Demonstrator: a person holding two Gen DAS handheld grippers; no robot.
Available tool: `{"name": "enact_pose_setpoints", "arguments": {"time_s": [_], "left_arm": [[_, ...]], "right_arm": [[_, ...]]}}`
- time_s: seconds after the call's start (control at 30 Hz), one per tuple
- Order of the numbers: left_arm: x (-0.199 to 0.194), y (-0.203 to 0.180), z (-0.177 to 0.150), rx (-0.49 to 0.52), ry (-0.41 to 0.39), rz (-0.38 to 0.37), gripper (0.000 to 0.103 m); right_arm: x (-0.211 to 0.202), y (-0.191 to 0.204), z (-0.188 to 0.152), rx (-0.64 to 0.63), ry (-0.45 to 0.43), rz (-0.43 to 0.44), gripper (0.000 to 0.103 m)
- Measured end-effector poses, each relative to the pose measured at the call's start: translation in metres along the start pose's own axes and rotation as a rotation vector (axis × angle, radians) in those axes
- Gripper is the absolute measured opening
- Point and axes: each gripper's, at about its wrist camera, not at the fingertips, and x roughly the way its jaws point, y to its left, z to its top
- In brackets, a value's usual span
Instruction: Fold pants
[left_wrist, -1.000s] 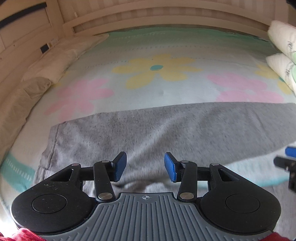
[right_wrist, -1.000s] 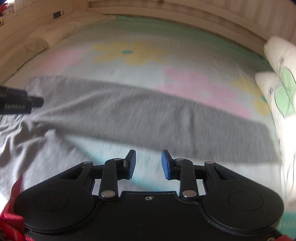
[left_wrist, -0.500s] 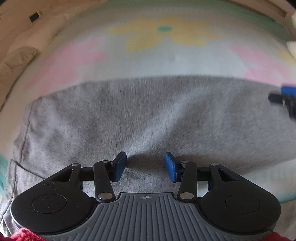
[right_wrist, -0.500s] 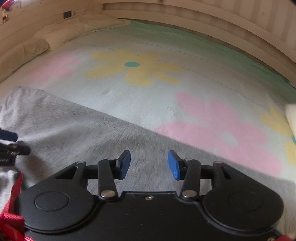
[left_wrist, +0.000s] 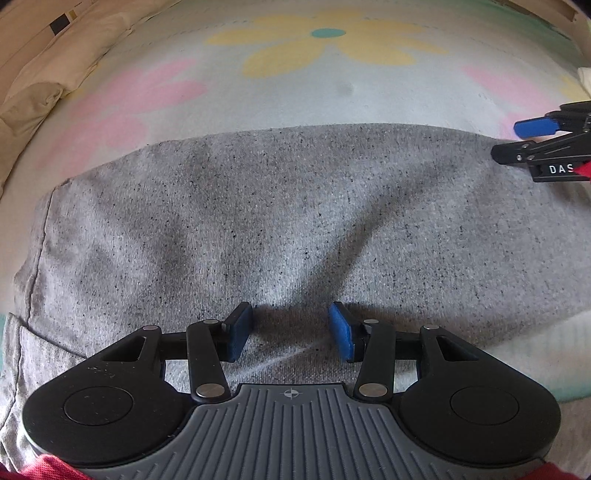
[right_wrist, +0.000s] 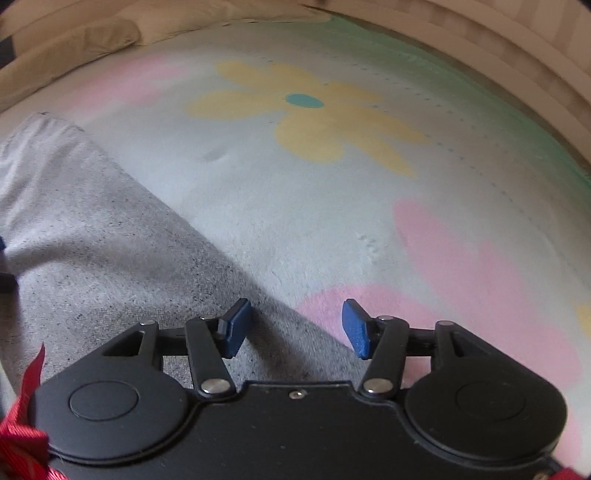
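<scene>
Pants (left_wrist: 295, 206) lie flat on the flowered bed (left_wrist: 280, 96), long axis running left to right, directly under the left gripper (left_wrist: 291, 325), its fingers open and empty, while the right gripper (right_wrist: 295, 325), whose fingers have just been opening, straddles their far edge

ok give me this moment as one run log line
task fold pants | left gripper open, low over grey pants | right gripper jaws just opening, at pants' far edge | nothing gripped

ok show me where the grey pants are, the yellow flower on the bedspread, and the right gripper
grey pants (left_wrist: 295, 206): left wrist view, on the middle of the cloth.
yellow flower (left_wrist: 328, 40): left wrist view, near its teal centre.
right gripper (right_wrist: 297, 325): right wrist view, midway between its blue fingertips.
</scene>
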Motion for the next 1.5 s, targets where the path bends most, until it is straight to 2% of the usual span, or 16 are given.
{"name": "enact_pose_setpoints", "arguments": {"time_s": [0.03, 0.07, 0.1, 0.2, 0.23, 0.33, 0.43, 0.53, 0.67, 1.03, 1.2, 1.43, 1.5], "left_arm": [[0.002, -0.001, 0.002, -0.001, -0.002, 0.000, 0.045], [0.002, -0.001, 0.003, -0.002, -0.004, -0.002, 0.045], [0.003, 0.002, 0.004, -0.004, -0.008, -0.005, 0.045], [0.000, 0.005, 0.010, -0.030, -0.023, -0.014, 0.044], [-0.003, 0.005, 0.012, -0.043, -0.034, -0.023, 0.044], [-0.016, 0.009, 0.020, -0.090, -0.082, -0.072, 0.044], [-0.030, 0.008, 0.031, -0.129, -0.118, -0.140, 0.044], [-0.043, 0.003, 0.042, -0.166, -0.143, -0.212, 0.044], [-0.050, -0.008, 0.052, -0.190, -0.151, -0.264, 0.044], [-0.033, -0.022, 0.058, -0.142, -0.087, -0.271, 0.044], [-0.017, -0.013, 0.058, -0.178, -0.059, -0.289, 0.044], [-0.009, -0.003, 0.067, -0.262, -0.071, -0.310, 0.044], [-0.007, -0.005, 0.070, -0.258, -0.072, -0.297, 0.044]], "right_arm": [[0.000, -0.003, 0.000, 0.009, 0.009, 0.043, 0.053], [-0.001, -0.005, 0.000, 0.018, 0.014, 0.096, 0.036], [-0.003, -0.005, 0.001, 0.019, 0.016, 0.125, 0.028], [-0.013, 0.001, -0.005, -0.016, 0.007, 0.130, 0.010], [-0.020, 0.002, -0.008, -0.011, -0.008, 0.134, 0.009], [-0.046, 0.003, -0.020, 0.021, -0.082, 0.150, 0.008], [-0.076, 0.018, -0.035, 0.012, -0.136, 0.128, 0.008], [-0.096, 0.037, -0.052, -0.011, -0.156, 0.096, 0.008], [-0.106, 0.059, -0.066, -0.010, -0.159, 0.054, 0.008], [-0.113, 0.097, -0.092, -0.108, -0.143, 0.036, 0.008], [-0.112, 0.095, -0.090, -0.107, -0.144, 0.040, 0.008], [-0.110, 0.099, -0.093, -0.099, -0.145, 0.042, 0.008], [-0.111, 0.101, -0.096, -0.110, -0.147, 0.041, 0.008]]}}
